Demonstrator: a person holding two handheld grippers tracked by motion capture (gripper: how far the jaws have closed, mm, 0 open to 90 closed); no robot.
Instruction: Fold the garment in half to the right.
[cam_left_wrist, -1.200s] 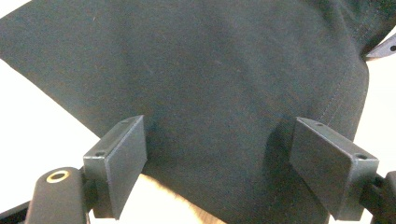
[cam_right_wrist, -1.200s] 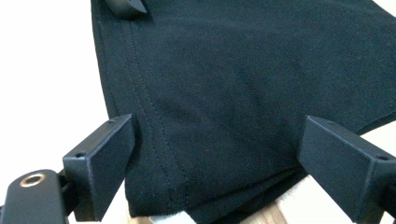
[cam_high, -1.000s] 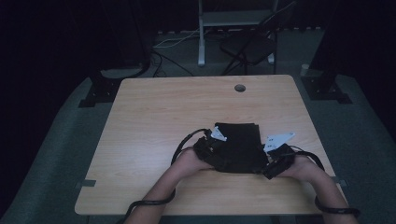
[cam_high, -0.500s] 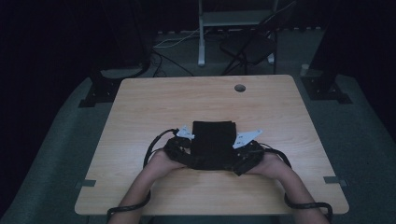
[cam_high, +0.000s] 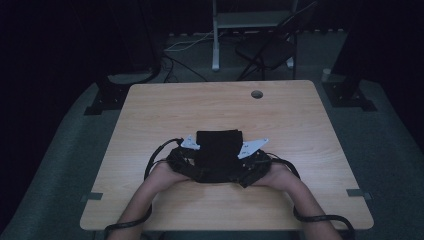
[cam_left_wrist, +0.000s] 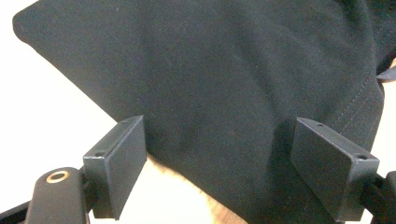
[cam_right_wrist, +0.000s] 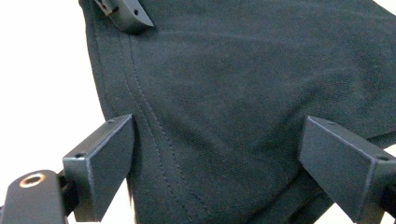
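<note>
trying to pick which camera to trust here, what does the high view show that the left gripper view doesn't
High view alone: the whole wooden table with its round cable hole, both hands and the right gripper beside the cloth, a chair behind.
Left gripper view alone: the left gripper with its jaws wide apart over the cloth, and a stitched hem.
Both: the folded black cloth on the table.

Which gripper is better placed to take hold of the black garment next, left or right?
Roughly even, slight edge left. The left gripper stands open with the folded black garment and its edge between the jaws. The right gripper is open too, straddling a stitched seam, with only cloth surface ahead.
</note>
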